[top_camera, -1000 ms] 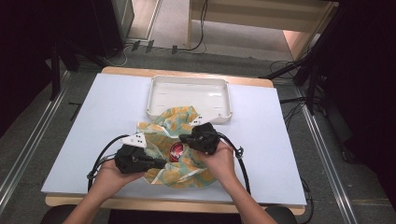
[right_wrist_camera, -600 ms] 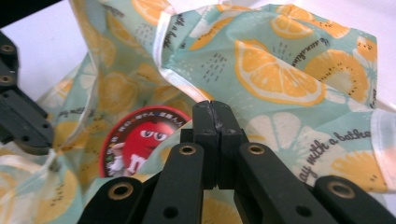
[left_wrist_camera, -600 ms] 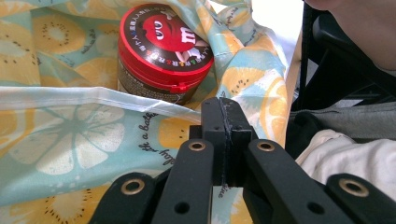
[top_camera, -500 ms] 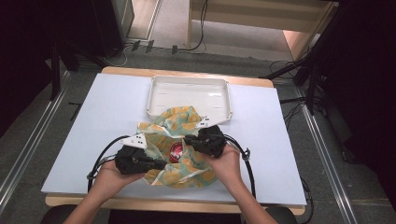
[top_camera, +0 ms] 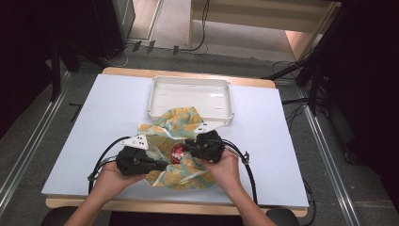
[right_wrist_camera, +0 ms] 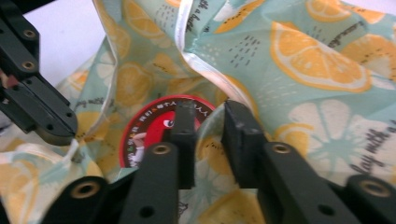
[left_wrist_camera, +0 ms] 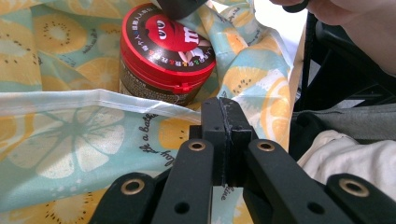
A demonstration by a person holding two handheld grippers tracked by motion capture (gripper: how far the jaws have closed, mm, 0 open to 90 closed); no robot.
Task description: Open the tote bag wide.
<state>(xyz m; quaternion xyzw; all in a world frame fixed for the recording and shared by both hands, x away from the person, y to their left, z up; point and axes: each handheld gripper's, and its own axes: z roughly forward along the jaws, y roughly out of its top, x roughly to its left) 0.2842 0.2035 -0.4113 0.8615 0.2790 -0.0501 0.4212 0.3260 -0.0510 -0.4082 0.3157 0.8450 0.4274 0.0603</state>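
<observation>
Pinching a hem of the fruit-print cloth bag (left_wrist_camera: 70, 154), the left hand-held gripper (left_wrist_camera: 223, 135) has its jaws fully closed on thin fabric, while the right hand-held gripper (right_wrist_camera: 205, 135) has just been parting its jaws, a fold of cloth loose between them. The bag is soft, light and slippery; hems give the surest hold. Inside it, near the table's (top_camera: 94, 117) front edge, the red-lidded tin (left_wrist_camera: 166, 51) stands upright, rigid, its axis vertical, lid up.

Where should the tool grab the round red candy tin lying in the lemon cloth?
Probably by its brown side wall just under the red lid, coming from above: the round red candy tin stands upright and the lemon-print turquoise cloth wraps its lower sides, so the top rim is freest.
</observation>
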